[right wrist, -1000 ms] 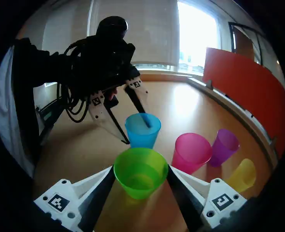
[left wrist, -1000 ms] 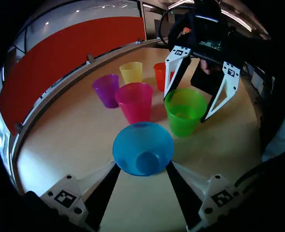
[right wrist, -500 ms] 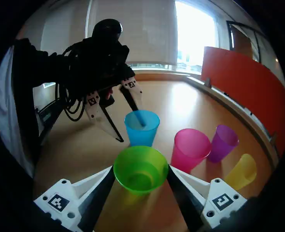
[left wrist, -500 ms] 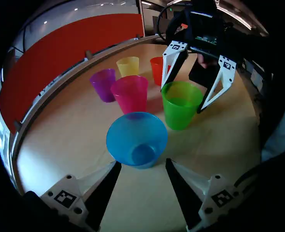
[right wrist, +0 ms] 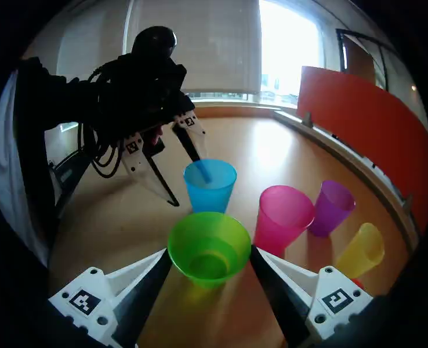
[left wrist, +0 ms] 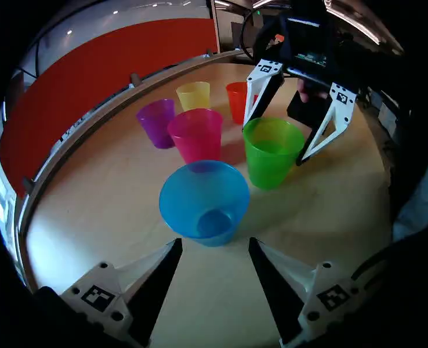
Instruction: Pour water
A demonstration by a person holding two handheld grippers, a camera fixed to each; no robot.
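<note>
Green cup [right wrist: 209, 258] gripped between right gripper [right wrist: 210, 250] fingers, water seen inside; left gripper [left wrist: 214, 240] fingers held open, apart from blue cup [left wrist: 204, 197] stood upright on surface [left wrist: 115, 197].

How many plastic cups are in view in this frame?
6: blue cup nearest, green cup between the right gripper's fingers, pink cup behind the blue, then purple, yellow and orange cups farther back. Others may be hidden.

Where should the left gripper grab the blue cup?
On the upper wall of the blue cup, below the rim, coming straight in from the left gripper side: it stands upright, tapers downward, and the pink cup and green cup crowd its far side.
</note>
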